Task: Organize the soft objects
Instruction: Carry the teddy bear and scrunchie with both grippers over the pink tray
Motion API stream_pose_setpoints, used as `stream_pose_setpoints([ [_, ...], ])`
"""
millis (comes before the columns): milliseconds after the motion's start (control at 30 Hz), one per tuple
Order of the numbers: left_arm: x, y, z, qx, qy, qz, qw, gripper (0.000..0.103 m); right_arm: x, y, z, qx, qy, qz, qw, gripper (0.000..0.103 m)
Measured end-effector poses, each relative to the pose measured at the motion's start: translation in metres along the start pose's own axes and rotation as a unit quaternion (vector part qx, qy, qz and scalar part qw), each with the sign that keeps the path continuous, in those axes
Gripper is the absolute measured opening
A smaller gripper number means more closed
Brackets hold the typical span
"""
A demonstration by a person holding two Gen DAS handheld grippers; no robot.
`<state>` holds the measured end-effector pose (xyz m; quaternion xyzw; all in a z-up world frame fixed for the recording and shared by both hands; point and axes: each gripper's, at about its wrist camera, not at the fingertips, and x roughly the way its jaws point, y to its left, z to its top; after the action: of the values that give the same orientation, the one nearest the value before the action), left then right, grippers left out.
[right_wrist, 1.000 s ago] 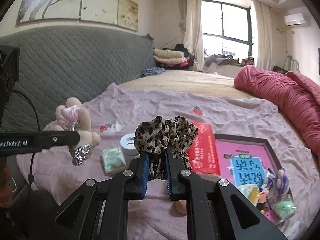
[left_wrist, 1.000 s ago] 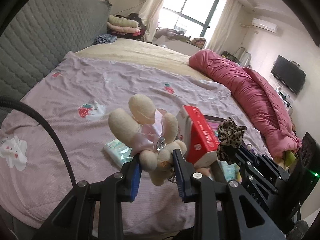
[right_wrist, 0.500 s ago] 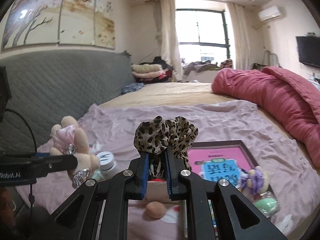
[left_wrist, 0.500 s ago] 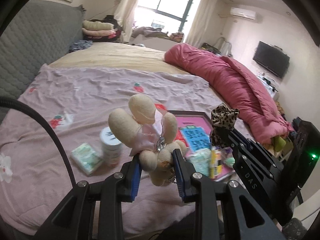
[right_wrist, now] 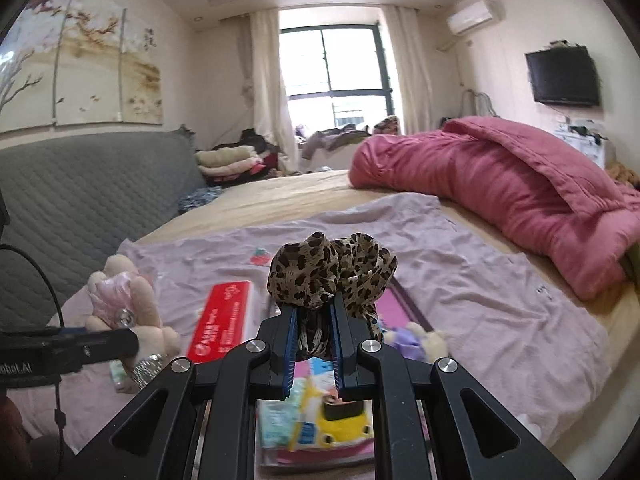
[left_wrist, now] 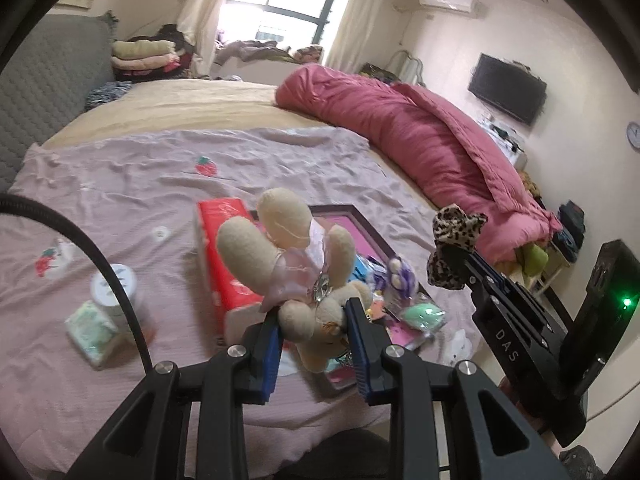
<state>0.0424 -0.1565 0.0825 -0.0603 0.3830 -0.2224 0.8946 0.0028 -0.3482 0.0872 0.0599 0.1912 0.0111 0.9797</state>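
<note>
Left gripper (left_wrist: 312, 320) clenching a plush toy (left_wrist: 292, 264) between blue pads, holding it in the air above the near edge of the bed (left_wrist: 180, 112), legs pointing upward. Right gripper (right_wrist: 314, 340) clamping tight on a leopard scrunchie (right_wrist: 332, 276), likewise lifted clear of the bed, fabric bunching above the jaws. Lying below on the lilac sheet (left_wrist: 120, 176): a red box (left_wrist: 218, 248) just beside a framed pink board (left_wrist: 352, 220), a white jar (left_wrist: 114, 286) touching a green packet (left_wrist: 90, 326) toward the near left corner, a purple toy (left_wrist: 396, 276) and a mint sponge (left_wrist: 424, 314) resting on the board. Stretching along the bed's far right edge, a pink quilt (left_wrist: 420, 132).
</note>
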Motion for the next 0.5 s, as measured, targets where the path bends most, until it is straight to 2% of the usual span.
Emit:
stream_pose_setpoints([
  [233,0.049,-0.021,-0.009,0.016,0.042,-0.011,0.9989,0.031,0.003,-0.029,-0.008,0.025,0.008,-0.016,1.000,0.014],
  [500,0.100,-0.029,-0.017,0.017,0.080,-0.007,0.9967,0.031,0.015,-0.040,-0.020,0.033,0.026,-0.019,0.999,0.014],
])
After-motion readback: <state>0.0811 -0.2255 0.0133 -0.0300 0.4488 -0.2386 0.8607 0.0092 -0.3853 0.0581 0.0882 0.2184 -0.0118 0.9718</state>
